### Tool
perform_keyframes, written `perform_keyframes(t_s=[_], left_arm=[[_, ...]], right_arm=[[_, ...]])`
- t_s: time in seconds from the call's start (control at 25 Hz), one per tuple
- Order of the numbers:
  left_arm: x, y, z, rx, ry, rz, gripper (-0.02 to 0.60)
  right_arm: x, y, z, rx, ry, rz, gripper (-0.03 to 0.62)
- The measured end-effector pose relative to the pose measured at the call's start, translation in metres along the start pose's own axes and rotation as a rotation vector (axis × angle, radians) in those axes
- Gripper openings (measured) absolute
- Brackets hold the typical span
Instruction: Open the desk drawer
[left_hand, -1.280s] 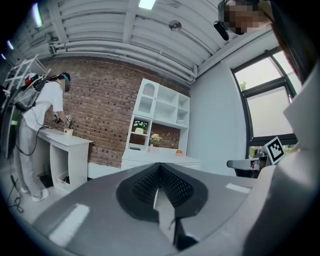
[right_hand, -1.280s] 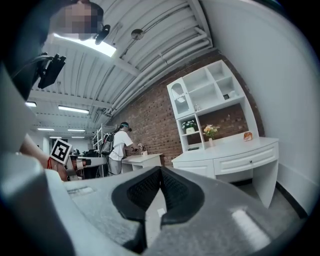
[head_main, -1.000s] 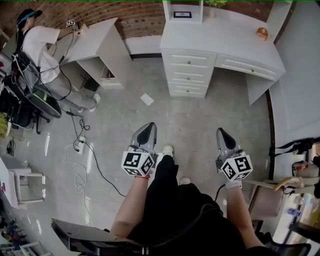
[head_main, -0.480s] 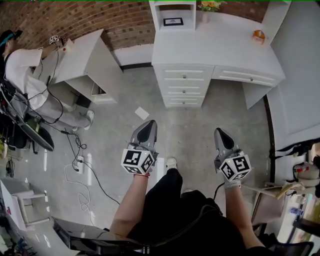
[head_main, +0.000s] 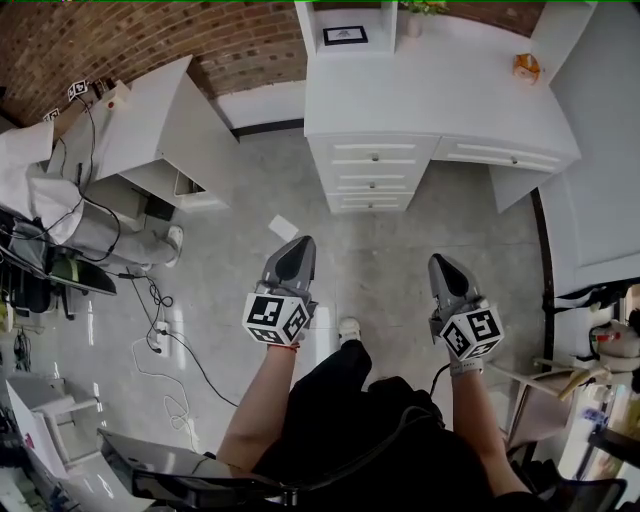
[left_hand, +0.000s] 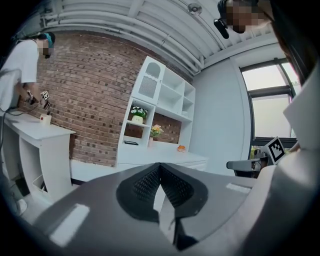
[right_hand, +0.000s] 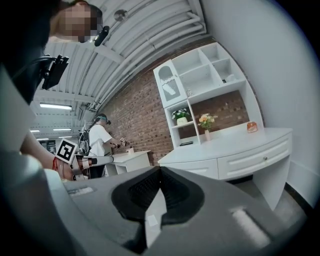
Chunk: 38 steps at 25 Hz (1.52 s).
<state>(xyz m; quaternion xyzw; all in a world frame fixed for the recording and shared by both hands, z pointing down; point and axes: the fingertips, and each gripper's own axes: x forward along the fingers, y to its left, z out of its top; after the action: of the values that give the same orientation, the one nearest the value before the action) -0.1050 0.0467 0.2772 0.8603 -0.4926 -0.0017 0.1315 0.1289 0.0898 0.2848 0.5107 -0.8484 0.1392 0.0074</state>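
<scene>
My left claw (head_main: 298, 245) and right claw (head_main: 438, 262) are held out side by side ahead of me, each with its jaws pressed together and nothing between them. Beyond them lies grey floor (head_main: 390, 250), then the white desk (head_main: 430, 90), well apart from both claws. Its drawers (head_main: 374, 175) all sit flush and closed. A small orange thing (head_main: 526, 66) rests on the desktop near the brick wall (head_main: 150, 40). Far left, another person (head_main: 95, 225) is at a second white table (head_main: 150, 115).
</scene>
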Motion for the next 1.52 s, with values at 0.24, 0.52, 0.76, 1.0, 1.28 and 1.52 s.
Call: perform_keyframes(t_s=[0.24, 0.52, 0.76, 1.0, 1.28, 1.52], left_arm=[[0.024, 0.021, 0.003, 0.011, 0.001, -0.042, 0.003], [0.038, 0.034, -0.010, -0.015, 0.020, -0.065, 0.003], [0.061, 0.039, -0.018, -0.027, 0.038, -0.091, 0.003], [0.089, 0.055, -0.021, -0.031, 0.045, -0.071, 0.003], [0.125, 0.062, -0.026, -0.035, 0.061, -0.096, 0.003], [0.156, 0.066, -0.046, -0.054, 0.091, -0.123, 0.003]], right_arm=[[0.033, -0.001, -0.001, 0.009, -0.008, -0.016, 0.000], [0.049, 0.001, -0.010, 0.025, 0.011, -0.013, 0.000], [0.062, -0.017, -0.010, 0.058, -0.007, -0.037, 0.000], [0.101, -0.038, -0.024, 0.100, -0.005, -0.026, 0.000], [0.142, -0.055, -0.022, 0.071, 0.023, 0.000, 0.000], [0.178, -0.069, -0.036, 0.076, 0.052, 0.006, 0.000]])
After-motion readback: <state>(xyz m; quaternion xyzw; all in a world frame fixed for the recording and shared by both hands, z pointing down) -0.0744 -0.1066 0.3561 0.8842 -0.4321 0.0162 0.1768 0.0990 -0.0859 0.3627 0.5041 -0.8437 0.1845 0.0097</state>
